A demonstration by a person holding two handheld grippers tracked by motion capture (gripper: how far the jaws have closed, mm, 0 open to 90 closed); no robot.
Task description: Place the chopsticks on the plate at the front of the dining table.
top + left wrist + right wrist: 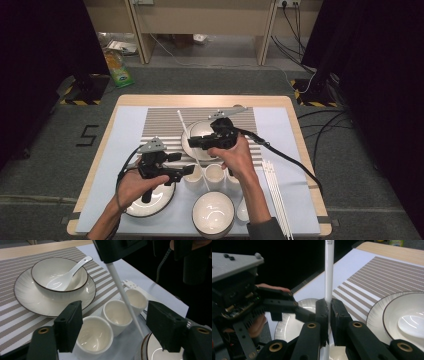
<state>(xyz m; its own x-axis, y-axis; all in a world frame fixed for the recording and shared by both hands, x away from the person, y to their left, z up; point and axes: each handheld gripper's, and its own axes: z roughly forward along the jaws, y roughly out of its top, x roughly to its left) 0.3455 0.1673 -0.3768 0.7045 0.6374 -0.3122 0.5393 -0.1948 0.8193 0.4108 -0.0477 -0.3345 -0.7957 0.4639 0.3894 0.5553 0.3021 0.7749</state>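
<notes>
- The right gripper (329, 315) is clamped on a white straw (328, 272); in the high view the straw (192, 145) slants down from over the mat to the row of three cups (214, 176).
- The left gripper (112, 327) has its jaws apart with nothing pinched, hovering over the nearest cup (93, 336).
- Judgement: the straw seems meant for a cup. Lower the tip slowly into the middle cup (117, 316), keep the grip firm, and release only once it leans on the rim.
- The left gripper can steady the cup, but it mustn't knock it.
- The straw's lower tip is hard to place: the left gripper view suggests it ends beside the cups, near a plate's (150, 350) rim.
- The right hand (237, 157) partly hides the right cup.
</notes>
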